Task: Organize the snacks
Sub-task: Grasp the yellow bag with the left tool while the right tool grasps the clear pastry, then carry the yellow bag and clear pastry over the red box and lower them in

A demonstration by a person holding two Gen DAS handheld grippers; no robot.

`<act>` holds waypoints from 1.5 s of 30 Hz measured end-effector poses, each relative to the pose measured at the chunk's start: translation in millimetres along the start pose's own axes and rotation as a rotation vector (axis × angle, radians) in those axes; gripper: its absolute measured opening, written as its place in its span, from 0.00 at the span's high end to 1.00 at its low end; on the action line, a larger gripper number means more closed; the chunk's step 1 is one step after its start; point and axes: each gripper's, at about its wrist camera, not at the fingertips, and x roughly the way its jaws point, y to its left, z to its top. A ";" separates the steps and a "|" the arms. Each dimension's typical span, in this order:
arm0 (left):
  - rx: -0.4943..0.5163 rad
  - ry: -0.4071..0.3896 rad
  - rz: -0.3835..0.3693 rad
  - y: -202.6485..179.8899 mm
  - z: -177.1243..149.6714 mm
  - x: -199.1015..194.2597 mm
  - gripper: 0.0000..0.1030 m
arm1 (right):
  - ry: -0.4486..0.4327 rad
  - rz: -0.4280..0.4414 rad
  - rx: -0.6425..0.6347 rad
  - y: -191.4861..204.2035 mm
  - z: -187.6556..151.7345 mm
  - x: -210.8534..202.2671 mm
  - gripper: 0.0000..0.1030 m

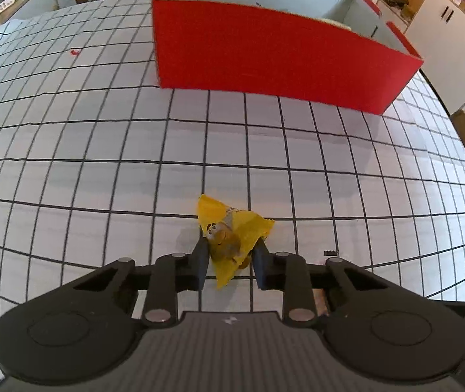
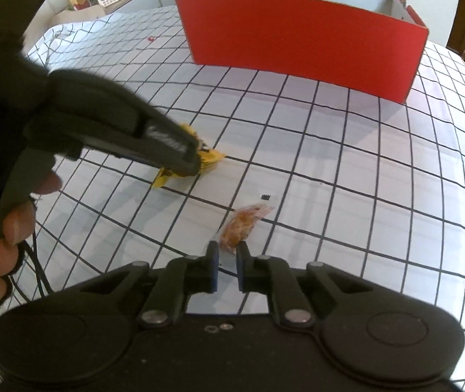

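Fingers [image 1: 201, 261] of left gripper [image 1: 229, 263] clamped on yellow snack packet [image 1: 232, 232], lower centre of left wrist view, low over checked desk cloth [image 1: 85, 150]. Right gripper [image 2: 226, 269] fingers [image 2: 213, 266] slightly apart, nothing between them; clear packet of orange snack [image 2: 244, 225] flat on cloth just beyond tips, centre of right wrist view. Red box [image 1: 275, 58] open-topped, upper centre, well apart from both packets.

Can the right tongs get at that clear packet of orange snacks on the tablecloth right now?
Probably yes. The right tongs sit just short of the orange snack packet, jaws narrowly apart, with only bare tablecloth between. The left tongs are off to the side on the yellow packet.
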 end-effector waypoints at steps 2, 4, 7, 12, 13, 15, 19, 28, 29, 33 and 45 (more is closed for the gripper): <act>-0.009 -0.009 -0.009 3.0 0.2 -7.6 0.74 | -0.009 0.007 0.005 -1.7 1.3 -4.6 0.92; -0.009 -0.021 -0.016 4.9 -1.0 -16.0 0.74 | -0.025 0.009 0.007 -1.9 2.0 -12.4 0.93; -0.022 -0.048 -0.036 8.1 -0.7 -30.0 0.74 | -0.048 0.019 0.009 -1.3 5.5 -22.4 0.93; -0.042 -0.070 -0.048 12.3 -0.3 -43.6 0.74 | -0.067 0.005 -0.007 0.9 10.3 -29.1 0.93; -0.043 -0.072 -0.044 12.6 -0.5 -43.5 0.74 | -0.068 0.006 0.001 -0.5 10.4 -28.1 0.92; -0.046 -0.071 -0.033 12.8 -1.8 -43.8 0.74 | -0.060 0.013 0.040 -4.5 10.7 -24.8 0.91; -0.049 -0.061 -0.028 14.3 -6.7 -42.4 0.74 | -0.054 -0.005 0.074 -6.7 6.3 -18.7 0.66; -0.043 -0.052 0.002 16.1 -12.0 -39.0 0.74 | -0.014 -0.066 0.097 -0.9 9.7 10.5 0.51; -0.044 -0.050 0.003 16.5 -11.8 -38.4 0.74 | -0.012 -0.073 0.094 0.5 10.8 13.2 0.52; -0.046 -0.045 0.006 18.4 -11.7 -36.5 0.74 | -0.010 -0.105 0.070 4.1 12.7 17.6 0.62; -0.048 -0.045 -0.011 17.2 -13.9 -39.7 0.74 | -0.034 -0.130 0.039 -4.3 12.9 2.0 0.86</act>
